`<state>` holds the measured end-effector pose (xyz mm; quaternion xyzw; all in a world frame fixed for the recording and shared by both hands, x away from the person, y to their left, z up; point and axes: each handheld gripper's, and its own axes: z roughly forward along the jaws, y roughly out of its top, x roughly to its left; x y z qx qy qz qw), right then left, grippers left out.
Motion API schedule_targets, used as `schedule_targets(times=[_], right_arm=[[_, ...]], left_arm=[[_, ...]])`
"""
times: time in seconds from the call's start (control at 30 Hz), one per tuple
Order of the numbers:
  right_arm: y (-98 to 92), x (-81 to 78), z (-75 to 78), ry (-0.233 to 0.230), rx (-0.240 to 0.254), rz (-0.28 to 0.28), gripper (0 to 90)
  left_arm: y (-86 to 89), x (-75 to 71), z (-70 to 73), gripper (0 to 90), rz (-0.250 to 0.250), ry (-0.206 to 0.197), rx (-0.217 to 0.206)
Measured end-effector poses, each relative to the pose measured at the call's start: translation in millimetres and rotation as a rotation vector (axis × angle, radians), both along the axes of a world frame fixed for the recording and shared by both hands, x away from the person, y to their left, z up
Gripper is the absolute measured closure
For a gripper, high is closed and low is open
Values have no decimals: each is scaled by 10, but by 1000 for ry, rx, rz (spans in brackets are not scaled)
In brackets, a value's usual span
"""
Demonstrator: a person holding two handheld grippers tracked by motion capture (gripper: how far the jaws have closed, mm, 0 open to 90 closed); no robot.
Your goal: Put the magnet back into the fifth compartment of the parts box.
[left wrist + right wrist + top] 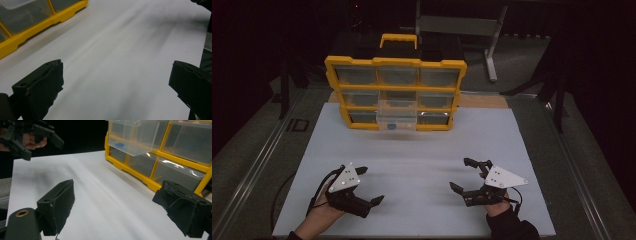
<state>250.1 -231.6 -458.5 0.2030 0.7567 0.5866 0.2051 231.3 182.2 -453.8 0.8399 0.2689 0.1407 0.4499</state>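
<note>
both grippers' jaws gape over bare white mat (412, 175).

The drawer cabinet (395, 92) stood at upper centre on the desk (412, 165). One drawer (397, 116) jutted from its bottom row, holding a small object (120, 144).

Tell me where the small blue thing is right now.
The small blue thing lies inside the pulled-out clear drawer in the middle column of the yellow organizer, at the far edge of the white mat.
</note>
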Motion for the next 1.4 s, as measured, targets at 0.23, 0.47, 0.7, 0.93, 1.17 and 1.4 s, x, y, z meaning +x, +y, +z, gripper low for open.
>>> schedule_targets(times=[0.23, 0.47, 0.7, 0.93, 1.17, 1.4], right_arm=[[1, 3, -4, 1, -3, 0, 131], [8, 0, -6, 4, -3, 2, 130], [5, 5, -13, 3, -8, -1, 131], [7, 9, -24, 6, -12, -1, 130], [4, 13, -33, 6, -15, 1, 130], [15, 14, -46, 8, -23, 3, 131]], left_arm=[[77, -75, -163, 0, 52, -19, -16], [140, -134, -340, 0, 110, -6, 6], [264, -159, -437, 0, 194, -26, -8], [362, -103, -499, 0, 247, -60, -19], [400, -69, -513, 0, 328, -108, -44], [434, -59, -518, 0, 390, -143, -66]])
